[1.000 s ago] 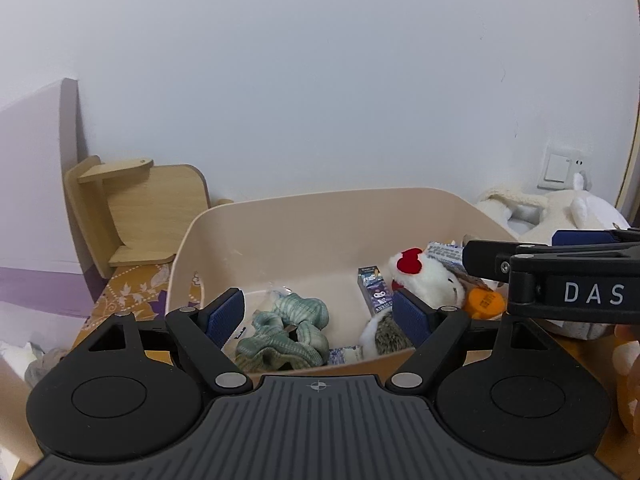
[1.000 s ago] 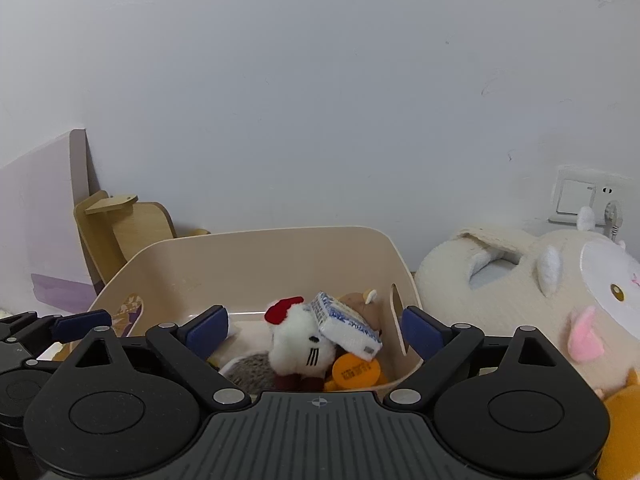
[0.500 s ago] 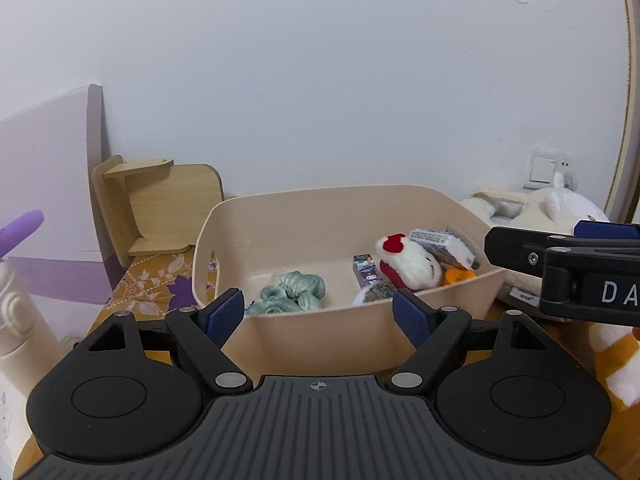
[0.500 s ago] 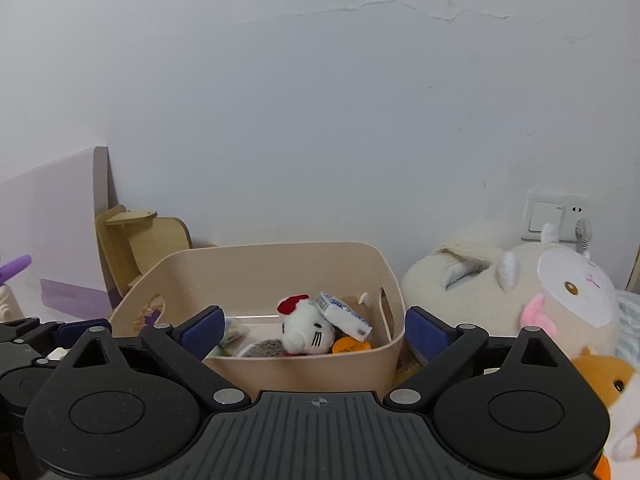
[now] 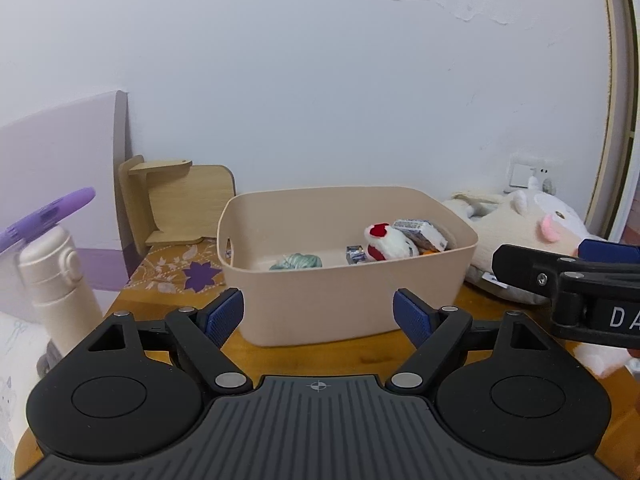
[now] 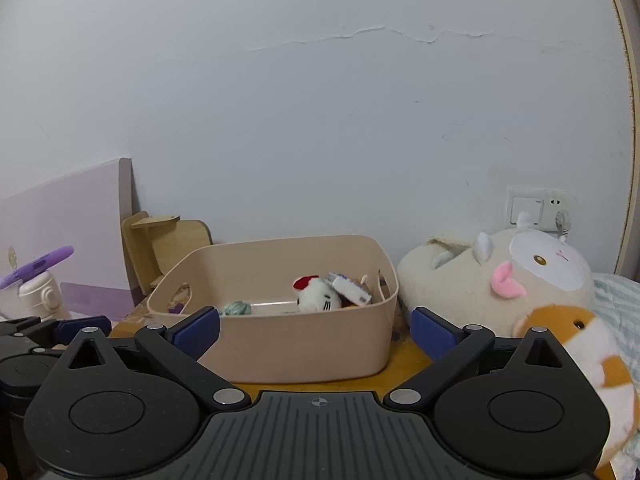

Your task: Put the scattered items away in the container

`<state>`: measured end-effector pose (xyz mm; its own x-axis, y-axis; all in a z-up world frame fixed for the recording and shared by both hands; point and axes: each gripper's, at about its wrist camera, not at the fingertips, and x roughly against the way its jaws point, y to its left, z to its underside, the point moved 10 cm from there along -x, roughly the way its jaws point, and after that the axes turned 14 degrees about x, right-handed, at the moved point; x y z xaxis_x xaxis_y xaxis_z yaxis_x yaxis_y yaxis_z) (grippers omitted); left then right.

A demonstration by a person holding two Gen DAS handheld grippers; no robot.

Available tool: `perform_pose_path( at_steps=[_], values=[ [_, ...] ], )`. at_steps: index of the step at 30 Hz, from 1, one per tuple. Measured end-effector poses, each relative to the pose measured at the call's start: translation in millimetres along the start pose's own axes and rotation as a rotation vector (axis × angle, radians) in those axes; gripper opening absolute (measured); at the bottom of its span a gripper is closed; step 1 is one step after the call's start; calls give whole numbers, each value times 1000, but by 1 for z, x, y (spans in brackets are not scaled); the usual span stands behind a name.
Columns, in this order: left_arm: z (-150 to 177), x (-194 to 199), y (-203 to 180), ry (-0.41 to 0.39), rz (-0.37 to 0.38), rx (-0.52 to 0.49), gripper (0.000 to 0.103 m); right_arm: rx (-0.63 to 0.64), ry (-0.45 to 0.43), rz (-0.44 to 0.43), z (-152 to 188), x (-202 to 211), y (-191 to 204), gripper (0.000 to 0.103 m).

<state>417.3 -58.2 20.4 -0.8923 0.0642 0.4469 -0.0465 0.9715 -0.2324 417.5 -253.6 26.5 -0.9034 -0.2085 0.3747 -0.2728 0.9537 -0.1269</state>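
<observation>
A beige plastic bin (image 5: 344, 304) (image 6: 304, 344) stands on the wooden table. Inside lie a white plush with a red bow (image 5: 390, 242) (image 6: 318, 298), a small white carton (image 5: 420, 234) (image 6: 348, 286), a green scrunchie (image 5: 298, 262) (image 6: 237, 308), a small dark box (image 5: 356, 255) and something orange, mostly hidden. My left gripper (image 5: 319, 314) is open and empty, in front of the bin. My right gripper (image 6: 316, 326) is open and empty, also in front of the bin; it shows at the right of the left wrist view (image 5: 568, 280).
A large cream plush (image 6: 504, 280) and an orange-white plush (image 6: 580, 344) lie right of the bin. A wooden stand (image 5: 176, 200) leans at the wall. A cream bottle (image 5: 56, 276) with a purple fan (image 5: 44, 218) stands left.
Both grippers have drawn back and away from the bin, which now looks smaller and farther. The bottle with the purple fan has come into view. Both grippers stayed open.
</observation>
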Motion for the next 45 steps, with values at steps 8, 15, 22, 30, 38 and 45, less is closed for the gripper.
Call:
perform_pose_path(
  at_steps=[8, 15, 22, 30, 38, 45],
  values=[
    [9, 33, 6, -3, 6, 26, 87, 10, -27, 13, 4, 36, 11, 103],
    [22, 61, 14, -5, 3, 50, 89, 28, -19, 13, 12, 64, 22, 103],
    [43, 97, 13, 6, 20, 52, 90, 29, -40, 19, 23, 96, 32, 103],
    [62, 134, 19, -3, 16, 51, 90, -27, -38, 5, 44, 127, 38, 103],
    [79, 162, 27, 3, 20, 72, 90, -34, -50, 15, 58, 164, 42, 103],
    [93, 194, 26, -8, 31, 61, 90, -37, -59, 17, 67, 192, 49, 103]
  ],
)
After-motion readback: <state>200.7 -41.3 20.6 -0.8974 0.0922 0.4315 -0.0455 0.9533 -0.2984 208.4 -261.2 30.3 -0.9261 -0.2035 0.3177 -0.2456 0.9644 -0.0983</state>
